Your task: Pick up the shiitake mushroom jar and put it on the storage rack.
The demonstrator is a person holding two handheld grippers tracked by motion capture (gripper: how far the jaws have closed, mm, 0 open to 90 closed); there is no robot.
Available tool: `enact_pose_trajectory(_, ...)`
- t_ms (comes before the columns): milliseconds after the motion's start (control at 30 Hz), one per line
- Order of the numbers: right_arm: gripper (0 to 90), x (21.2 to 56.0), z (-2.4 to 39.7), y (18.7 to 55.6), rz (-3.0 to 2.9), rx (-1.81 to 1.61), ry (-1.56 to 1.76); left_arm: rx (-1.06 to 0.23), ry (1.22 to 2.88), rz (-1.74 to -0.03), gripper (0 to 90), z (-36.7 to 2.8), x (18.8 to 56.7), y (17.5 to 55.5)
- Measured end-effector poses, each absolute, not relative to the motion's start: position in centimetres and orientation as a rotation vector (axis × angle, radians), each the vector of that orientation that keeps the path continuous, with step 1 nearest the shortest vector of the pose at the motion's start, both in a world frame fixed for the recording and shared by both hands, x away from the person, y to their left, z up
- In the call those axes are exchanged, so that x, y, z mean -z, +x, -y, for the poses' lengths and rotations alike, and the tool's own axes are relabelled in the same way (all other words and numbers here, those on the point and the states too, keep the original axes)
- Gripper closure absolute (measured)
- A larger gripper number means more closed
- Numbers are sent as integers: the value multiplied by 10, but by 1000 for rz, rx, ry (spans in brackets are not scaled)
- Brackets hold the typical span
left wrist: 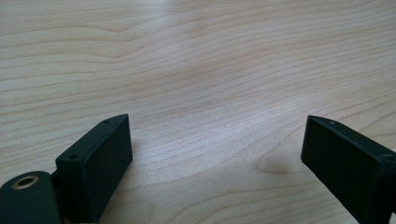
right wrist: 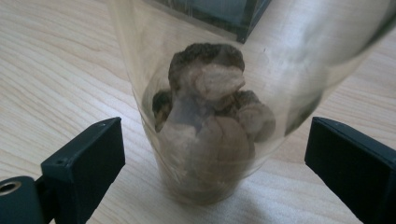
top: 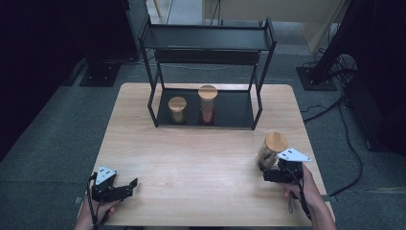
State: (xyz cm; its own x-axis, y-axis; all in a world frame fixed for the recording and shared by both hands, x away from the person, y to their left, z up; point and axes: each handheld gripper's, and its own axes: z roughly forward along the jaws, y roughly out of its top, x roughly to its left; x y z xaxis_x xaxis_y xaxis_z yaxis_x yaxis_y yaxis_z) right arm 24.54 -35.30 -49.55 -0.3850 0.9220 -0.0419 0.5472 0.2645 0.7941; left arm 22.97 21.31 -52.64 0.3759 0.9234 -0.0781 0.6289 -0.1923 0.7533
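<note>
Glass walls and a round wooden lid made up the jar (top: 272, 149) in front of my right hand-held gripper (top: 279, 173). It was tall and clear, and through its side I saw brown, lumpy pieces piled in the lower part, some darker, some pale tan; what they were I could not tell. The jar leaned, its lid tipped away from upright, its base near the right edge of the counter (top: 201, 163). In the right gripper view the jar (right wrist: 210, 130) sat between my two black jaws, which stood wide with a gap on each side, so they pressed on nothing. My left hand-held gripper (top: 125, 188) lay low near the counter's front left corner, its jaws spread wide over bare wood grain and holding nothing. Farther back, under the black shelf rack (top: 206, 43), a short jar (top: 177, 110) and a taller jar (top: 207, 104) stood side by side, each with the same wooden lid.
</note>
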Motion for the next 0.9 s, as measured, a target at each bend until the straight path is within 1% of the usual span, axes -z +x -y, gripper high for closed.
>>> enact_pose_trajectory(200,57,491,352,248,-2027,-974,1314,-519,1915,-1340,91,-213,526,230)
enact_pose_trajectory(433,89,484,350,251,-2027,-976,1304,-519,1917,-1339,91,-213,526,230)
enact_pose_trajectory(467,117,483,349,252,-2029,-974,1301,-519,1916,-1339,91,-213,526,230)
enact_pose_trajectory(600,143,482,348,254,-2032,-966,1303,-519,1916,-1339,91,-213,526,230)
enact_pose_trajectory(800,223,480,344,258,-2015,-962,1304,-515,1911,-1339,91,-214,526,230)
enact_pose_trajectory(900,227,479,344,259,-2020,-967,1310,-514,1910,-1339,91,-214,526,230)
